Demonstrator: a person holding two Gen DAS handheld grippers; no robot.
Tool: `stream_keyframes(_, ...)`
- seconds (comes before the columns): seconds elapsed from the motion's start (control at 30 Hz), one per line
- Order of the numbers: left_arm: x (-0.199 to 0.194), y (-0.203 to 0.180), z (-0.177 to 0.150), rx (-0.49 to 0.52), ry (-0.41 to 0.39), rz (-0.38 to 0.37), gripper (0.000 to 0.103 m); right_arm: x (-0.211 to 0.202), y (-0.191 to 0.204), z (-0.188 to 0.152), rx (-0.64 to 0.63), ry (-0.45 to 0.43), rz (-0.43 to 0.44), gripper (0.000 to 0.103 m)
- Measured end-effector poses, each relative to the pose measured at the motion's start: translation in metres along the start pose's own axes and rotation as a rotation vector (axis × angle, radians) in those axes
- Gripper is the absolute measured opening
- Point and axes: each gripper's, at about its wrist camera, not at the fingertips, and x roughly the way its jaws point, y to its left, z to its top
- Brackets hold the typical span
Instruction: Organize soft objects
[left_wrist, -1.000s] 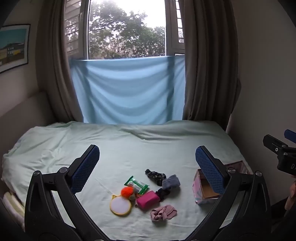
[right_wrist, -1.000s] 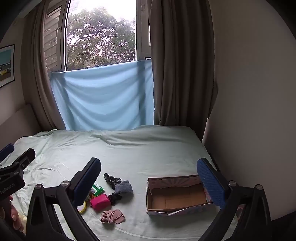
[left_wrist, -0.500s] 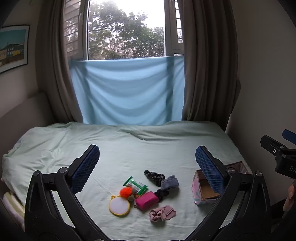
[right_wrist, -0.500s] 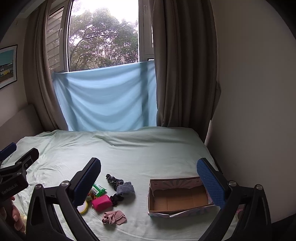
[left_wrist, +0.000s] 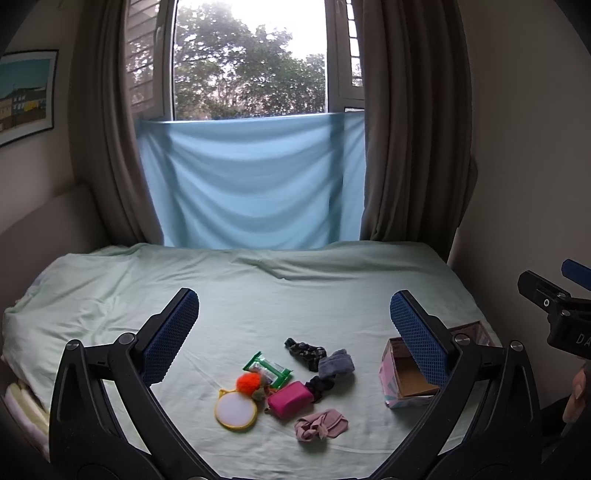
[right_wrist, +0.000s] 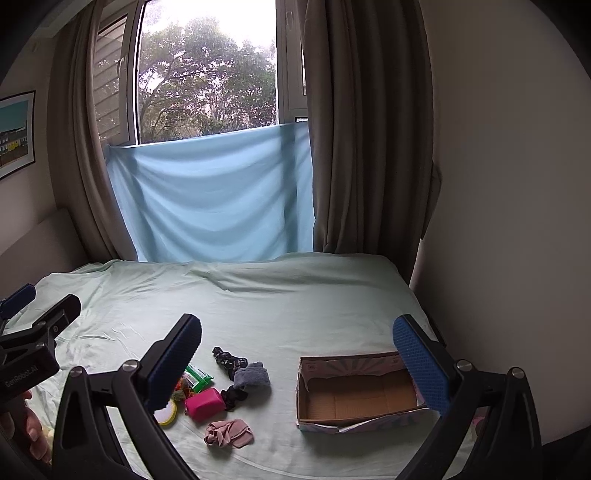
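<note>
left gripper (left_wrist: 293, 325) jaws wide apart, empty; right gripper (right_wrist: 297, 350) likewise | both hung above bed (left_wrist: 258, 295) | socks (right_wrist: 252, 376), pink cloth (right_wrist: 229, 434), pouch (right_wrist: 205, 405) heaped near front edge; box (right_wrist: 354, 398) beside, empty | step: approach, nothing gripped; next likely needed descent onto one soft piece

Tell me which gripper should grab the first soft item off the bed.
Left, probably. The pile, pink cloth included, sits centred between the open left gripper fingers; for the open right gripper it lies off-left, with the empty box ahead.
</note>
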Motion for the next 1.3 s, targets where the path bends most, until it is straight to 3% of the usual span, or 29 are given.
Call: stream_keyframes(1.3,-0.0072,-0.0009,-0.0024,-0.006,0.012,-0.010,0.103,-0.0039,-0.0020,-0.0058,0.005,-0.018,0.026,0.103)
